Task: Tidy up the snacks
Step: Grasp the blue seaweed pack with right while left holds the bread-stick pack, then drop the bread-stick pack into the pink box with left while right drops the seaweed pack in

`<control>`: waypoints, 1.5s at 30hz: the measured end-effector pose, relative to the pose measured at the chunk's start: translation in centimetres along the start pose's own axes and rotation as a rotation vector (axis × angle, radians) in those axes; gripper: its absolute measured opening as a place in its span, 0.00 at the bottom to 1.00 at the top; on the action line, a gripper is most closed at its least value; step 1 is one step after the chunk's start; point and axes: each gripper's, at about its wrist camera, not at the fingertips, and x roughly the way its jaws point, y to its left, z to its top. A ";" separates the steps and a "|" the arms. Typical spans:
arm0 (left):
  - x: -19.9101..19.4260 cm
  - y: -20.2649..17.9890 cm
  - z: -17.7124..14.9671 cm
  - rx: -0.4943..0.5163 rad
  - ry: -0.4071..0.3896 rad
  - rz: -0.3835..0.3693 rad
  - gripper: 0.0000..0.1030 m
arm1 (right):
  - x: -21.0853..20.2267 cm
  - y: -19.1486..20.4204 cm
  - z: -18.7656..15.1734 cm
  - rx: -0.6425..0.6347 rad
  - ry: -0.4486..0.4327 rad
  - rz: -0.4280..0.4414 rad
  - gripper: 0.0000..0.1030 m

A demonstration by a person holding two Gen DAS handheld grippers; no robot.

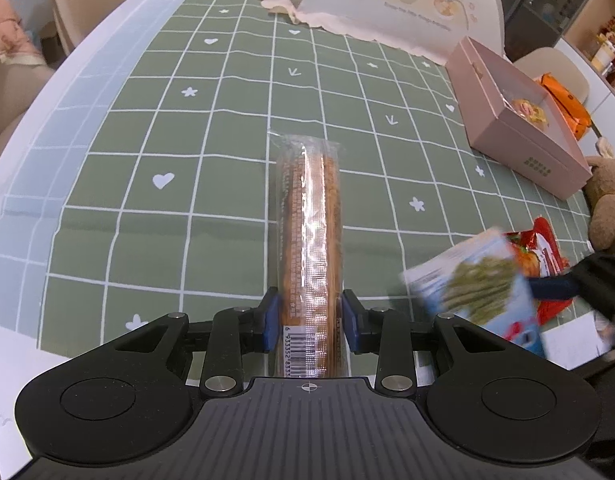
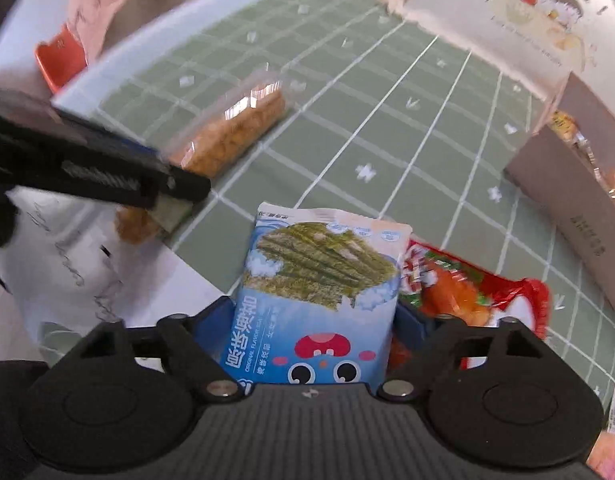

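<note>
My left gripper (image 1: 309, 316) is shut on a long clear pack of brown biscuits (image 1: 310, 224), held above the green checked tablecloth (image 1: 195, 152). That pack also shows in the right wrist view (image 2: 231, 136), with the left gripper's arm across it. My right gripper (image 2: 315, 320) is shut on a blue seaweed snack bag (image 2: 319, 288), which appears blurred at the right of the left wrist view (image 1: 475, 280). A red snack bag (image 2: 475, 300) lies on the cloth just right of it. An open pink box (image 1: 519, 128) with snacks inside stands at the far right.
The box's illustrated lid (image 1: 403, 4) stands open at the back. A brown plush toy (image 1: 611, 204) sits right of the box. An orange packet (image 1: 567, 100) lies beyond the box. White paper (image 2: 67, 248) lies at the table's near edge. Chairs stand beyond the table.
</note>
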 end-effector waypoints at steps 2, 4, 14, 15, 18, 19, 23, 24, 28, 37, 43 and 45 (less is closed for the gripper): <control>0.2 -0.1 0.2 0.012 0.000 0.003 0.36 | -2.3 -1.6 0.0 0.047 -0.054 0.023 0.81; 0.4 -0.4 0.5 0.024 -0.001 0.008 0.37 | -4.1 -2.9 0.0 0.098 -0.097 0.006 0.81; 0.2 -3.1 2.7 0.164 -0.061 -0.071 0.32 | -8.8 -10.3 -3.7 0.342 -0.168 -0.154 0.81; -0.8 -3.8 3.6 0.172 -0.074 -0.104 0.32 | -9.3 -11.2 -4.4 0.364 -0.173 -0.166 0.81; -5.2 -6.3 7.4 0.183 -0.160 -0.279 0.32 | -10.7 -13.0 -5.6 0.419 -0.193 -0.216 0.81; -7.3 -7.9 9.3 0.219 -0.223 -0.323 0.32 | -11.2 -13.5 -5.9 0.436 -0.204 -0.229 0.81; -12.2 -13.7 16.1 0.325 -0.397 -0.396 0.32 | -13.3 -15.6 -6.7 0.469 -0.251 -0.271 0.81; -12.5 -15.2 17.7 0.338 -0.419 -0.409 0.33 | -13.5 -15.9 -6.7 0.474 -0.260 -0.281 0.81; -7.7 -19.4 23.6 0.279 -0.273 -0.543 0.34 | -14.6 -16.9 -7.1 0.480 -0.291 -0.303 0.82; 2.2 -13.4 17.7 0.069 -0.124 -0.511 0.34 | -16.4 -20.3 -8.9 0.581 -0.308 -0.303 0.82; 3.5 -10.4 9.9 0.097 0.030 -0.460 0.34 | -19.2 -24.2 -0.5 0.577 -0.446 -0.222 0.86; 3.1 -10.7 8.9 0.104 0.033 -0.476 0.34 | -18.5 -25.7 3.5 0.586 -0.450 -0.217 0.90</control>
